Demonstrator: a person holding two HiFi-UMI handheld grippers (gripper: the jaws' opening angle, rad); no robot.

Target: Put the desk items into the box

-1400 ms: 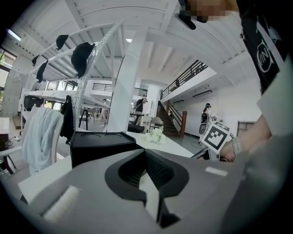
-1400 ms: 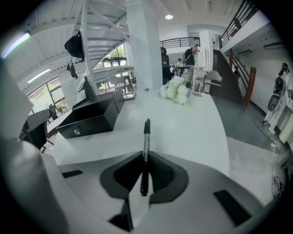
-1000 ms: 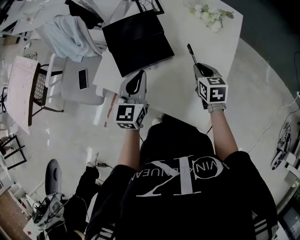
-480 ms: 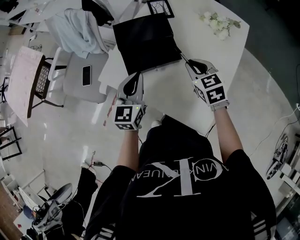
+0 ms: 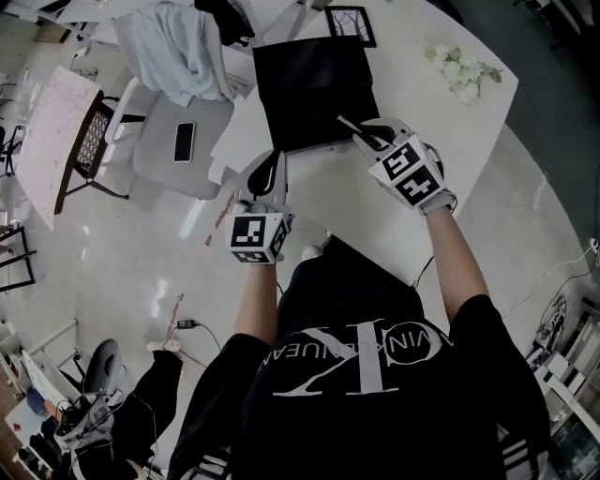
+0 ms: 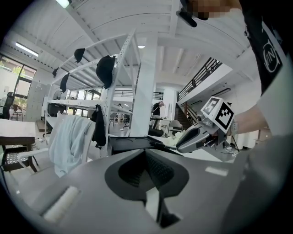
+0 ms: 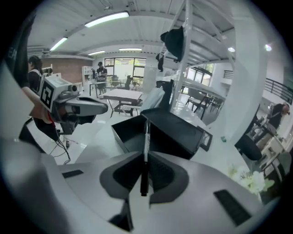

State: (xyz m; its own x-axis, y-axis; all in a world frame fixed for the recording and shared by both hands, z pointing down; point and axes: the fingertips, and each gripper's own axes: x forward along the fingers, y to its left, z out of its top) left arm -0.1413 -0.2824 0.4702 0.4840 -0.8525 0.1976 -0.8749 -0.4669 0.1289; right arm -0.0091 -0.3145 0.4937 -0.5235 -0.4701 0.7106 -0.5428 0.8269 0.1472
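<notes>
Pen: a black pen (image 5: 351, 126) is clamped lengthwise between the jaws of the right gripper (image 5: 367, 141), tip pointing forward and left over the near right wall of the box (image 5: 314, 84).
Box: black and open-topped, standing on the white table (image 5: 441, 131) ahead of both grippers.
Change, right side: a second ago the pen pointed straight ahead, well to the right of the box; half a second ago its tip was at the box's near right corner; now it has swung left and reaches across that wall.
Change, left side: the left gripper (image 5: 270, 167) has stayed near the box's near left corner, its jaws pressed together with nothing between them.
Hard to see: the pen's rear end is sunk between the jaw pads; the box's inside is too dark to tell what it holds; the person's body covers the table's near edge.
Edges: the left gripper hangs at the table's left edge, with floor just beside it.
Open room: bare tabletop lies between the box and the flowers (image 5: 461, 67) at the far right.
Crowding: a picture frame (image 5: 350, 24) sits just past the box's far side; a chair (image 5: 155, 159) with a phone (image 5: 185, 141) on it stands left of the table.
</notes>
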